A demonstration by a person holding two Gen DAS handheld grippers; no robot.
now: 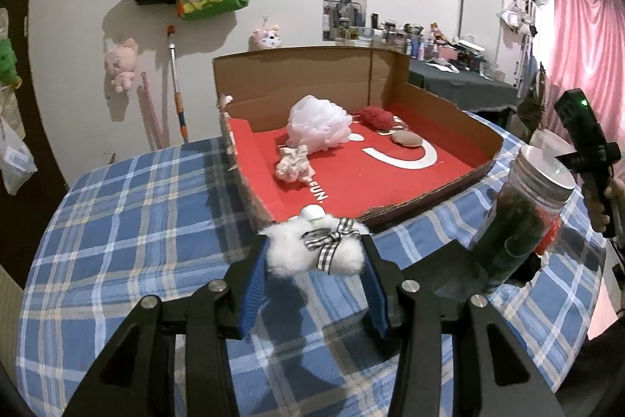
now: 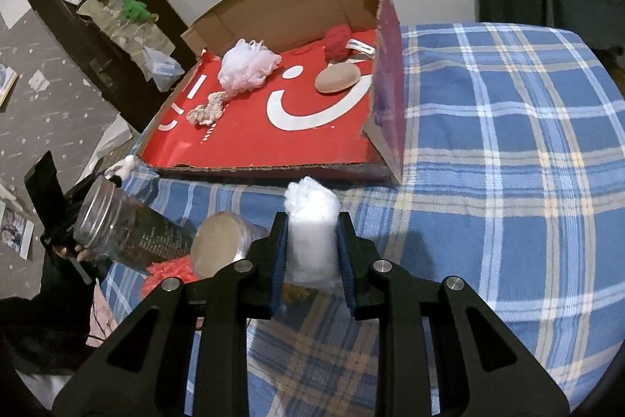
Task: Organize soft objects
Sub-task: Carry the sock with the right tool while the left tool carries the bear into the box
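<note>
My left gripper (image 1: 314,251) is shut on a fluffy white plush (image 1: 312,255) with a checked ribbon bow, held just in front of the near wall of an open cardboard box (image 1: 429,196). The box has a red floor. On it lie a white mesh bath pouf (image 1: 318,124), a pale knitted scrunchie (image 1: 293,165), a red yarn ball (image 1: 377,118) and a tan round pad (image 1: 406,138). My right gripper (image 2: 312,221) is shut on a white wad of cotton (image 2: 310,233), held above the blue plaid cloth, short of the box (image 2: 273,169). In the right wrist view the pouf (image 2: 248,67) and pad (image 2: 338,77) also show.
A blue plaid cloth (image 1: 136,221) covers the surface. Two lidded clear jars (image 2: 113,225) (image 2: 222,243) stand near the front left of the box, beside something orange-red (image 2: 168,274). A hand holds the other gripper's handle (image 1: 586,147). Bags and plush toys hang on the wall.
</note>
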